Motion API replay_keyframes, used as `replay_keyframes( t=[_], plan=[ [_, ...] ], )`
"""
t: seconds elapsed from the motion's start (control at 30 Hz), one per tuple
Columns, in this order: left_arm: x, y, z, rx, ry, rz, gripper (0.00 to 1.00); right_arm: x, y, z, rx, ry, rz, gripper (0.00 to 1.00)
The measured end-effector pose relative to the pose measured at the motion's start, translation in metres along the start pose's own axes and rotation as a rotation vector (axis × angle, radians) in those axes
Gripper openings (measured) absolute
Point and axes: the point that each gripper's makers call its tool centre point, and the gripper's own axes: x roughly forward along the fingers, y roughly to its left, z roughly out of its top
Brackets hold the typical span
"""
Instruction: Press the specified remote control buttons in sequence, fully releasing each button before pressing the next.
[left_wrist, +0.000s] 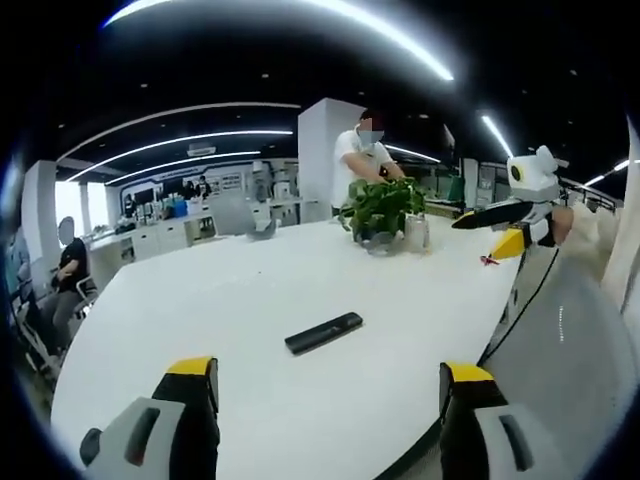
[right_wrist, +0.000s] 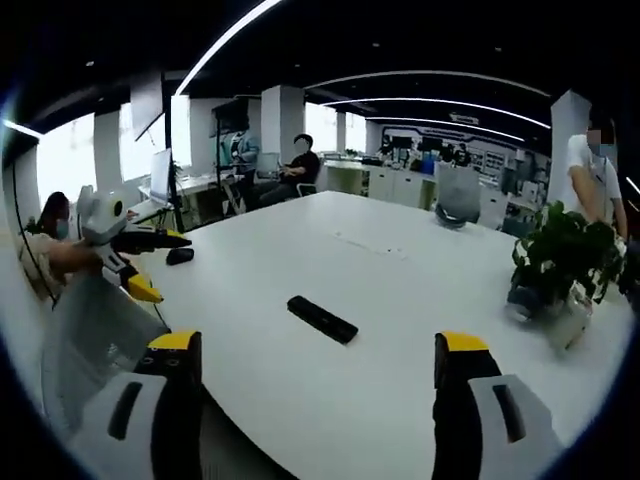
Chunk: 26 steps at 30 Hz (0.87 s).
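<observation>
Black remote (left_wrist: 323, 332) (buttons indiscernible) lies untouched; left gripper (left_wrist: 328, 385) and right gripper (right_wrist: 317, 358) spread wide.

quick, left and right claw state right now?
Left claw: open, holding nothing, above the white table.
Right claw: open, holding nothing; the slim black remote control lies untouched.

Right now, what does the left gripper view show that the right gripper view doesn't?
Left gripper view: the right tool, open, at the edge of the white table, with a small red item beside it. Right gripper view: the left tool, open, with a small dark object on the table beside it. Shared: the black remote lying untouched on the table, the potted plant, and a standing person in a white shirt.
</observation>
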Motion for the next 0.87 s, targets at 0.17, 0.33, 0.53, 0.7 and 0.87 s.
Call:
replay_keyframes(
  t=[0.17,0.33,0.53,0.7,0.87],
  plan=[
    [0.0,-0.002,-0.001,0.009,0.004,-0.001,0.95,-0.007,0.001,-0.011,0.025,-0.01,-0.033,0.98],
    [-0.002,-0.003,0.001,0.002,-0.002,0.003,0.95,-0.009,-0.001,-0.005,0.017,-0.054,-0.061,0.98],
    [-0.003,-0.004,0.002,0.001,-0.008,0.003,0.95,-0.009,-0.005,-0.006,0.06,-0.072,-0.063,0.95],
    [-0.004,-0.004,0.002,-0.003,-0.008,0.005,0.95,-0.01,-0.006,-0.006,0.07,-0.081,-0.065,0.93],
    [-0.004,-0.004,0.001,0.003,-0.001,0.006,0.95,-0.009,-0.005,-0.009,0.044,-0.065,-0.073,0.91]
  ],
)
